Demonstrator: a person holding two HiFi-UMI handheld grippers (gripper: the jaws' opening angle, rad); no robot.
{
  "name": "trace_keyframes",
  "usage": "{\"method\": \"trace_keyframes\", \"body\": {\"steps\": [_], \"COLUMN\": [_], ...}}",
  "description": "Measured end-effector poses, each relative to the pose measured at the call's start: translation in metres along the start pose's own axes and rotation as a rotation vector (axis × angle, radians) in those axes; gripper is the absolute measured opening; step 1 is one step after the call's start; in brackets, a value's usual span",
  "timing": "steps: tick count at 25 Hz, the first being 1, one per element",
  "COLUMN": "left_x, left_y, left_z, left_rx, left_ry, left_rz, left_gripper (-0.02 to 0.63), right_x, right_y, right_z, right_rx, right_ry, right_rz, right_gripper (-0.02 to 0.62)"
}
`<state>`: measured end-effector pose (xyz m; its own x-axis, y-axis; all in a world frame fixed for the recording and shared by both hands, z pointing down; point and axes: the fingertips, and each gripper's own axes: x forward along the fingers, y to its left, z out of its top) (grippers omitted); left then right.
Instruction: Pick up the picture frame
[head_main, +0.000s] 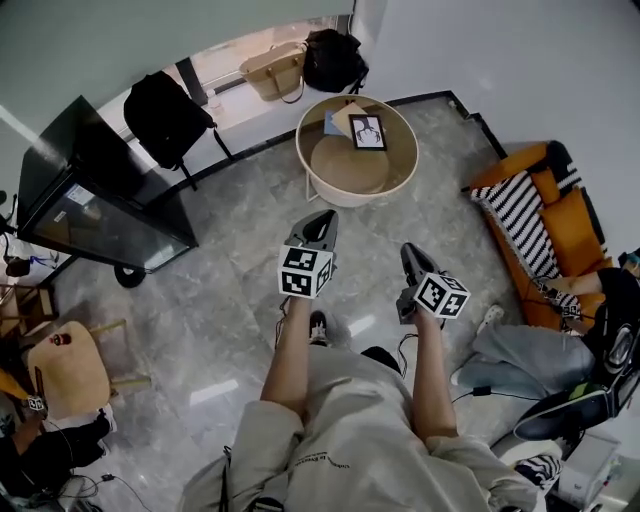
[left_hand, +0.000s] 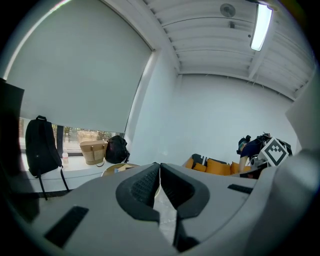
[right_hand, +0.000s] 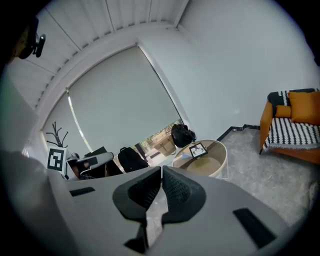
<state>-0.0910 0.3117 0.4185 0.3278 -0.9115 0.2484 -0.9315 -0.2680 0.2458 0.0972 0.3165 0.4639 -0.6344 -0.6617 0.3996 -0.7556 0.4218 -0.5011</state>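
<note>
— Have they got the picture frame (head_main: 367, 131) yet?

— No, it's untouched. It sits toward the far side of the round table (head_main: 400, 178), on the half nearest the window. Its face shows from here, but I can't tell whether it's propped up or lying flat.

— And the grippers?

— Both are held out in front of the person, well short of the table, with a stretch of grey floor (head_main: 250, 220) between. The left gripper (head_main: 322, 218) has its jaws pressed together with nothing in them. The right gripper (head_main: 409, 252) is the same, closed tight and empty.

— So how far along is it?

— By my reckoning, only at the approach. The person faces the table and that's all. What's left is to get up to it, spread a pair of jaws, reach over the near rim, close on an edge of the frame and lift it clear.

— Anything in the way?

— Some papers (head_main: 345, 118) lie just beside the frame. The tan handbag (head_main: 275, 68) and black bag (head_main: 333, 58) are beyond the table.
</note>
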Motion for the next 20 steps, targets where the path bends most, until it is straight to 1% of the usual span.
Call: {"method": "trace_keyframes", "body": {"steps": [2, 5, 9, 12, 14, 16, 18, 20], "left_x": [0.006, 0.015, 0.025, 0.028, 0.034, 0.043, 0.056, 0.071], "left_y": [0.009, 0.007, 0.003, 0.015, 0.024, 0.03, 0.034, 0.036], "left_z": [0.003, 0.004, -0.006, -0.01, -0.007, 0.001, 0.011, 0.023], "left_rx": [-0.021, -0.043, -0.029, -0.032, -0.04, -0.041, -0.016, 0.031], "left_ry": [-0.011, -0.019, 0.007, 0.035, 0.041, 0.04, 0.043, 0.044], "left_rz": [-0.011, -0.036, -0.055, -0.043, -0.026, -0.009, 0.007, 0.026], "left_gripper": [0.02, 0.02, 0.02, 0.02, 0.02, 0.02, 0.021, 0.02], "right_x": [0.004, 0.0, 0.003, 0.017, 0.028, 0.042, 0.057, 0.071], "right_y": [0.0, -0.011, -0.038, -0.051, -0.057, -0.058, -0.057, -0.06], "right_z": [-0.001, 0.006, 0.016, 0.021, 0.033, 0.049, 0.063, 0.075], "right_rx": [-0.004, -0.004, 0.045, 0.04, 0.037, 0.03, 0.007, -0.033], "right_ry": [0.003, -0.012, -0.047, -0.032, -0.031, -0.035, -0.033, -0.022], "right_rz": [-0.02, -0.046, -0.075, -0.09, -0.086, -0.065, -0.038, -0.028], "right_gripper": [0.035, 0.035, 0.035, 0.035, 0.035, 0.035, 0.035, 0.035]}}
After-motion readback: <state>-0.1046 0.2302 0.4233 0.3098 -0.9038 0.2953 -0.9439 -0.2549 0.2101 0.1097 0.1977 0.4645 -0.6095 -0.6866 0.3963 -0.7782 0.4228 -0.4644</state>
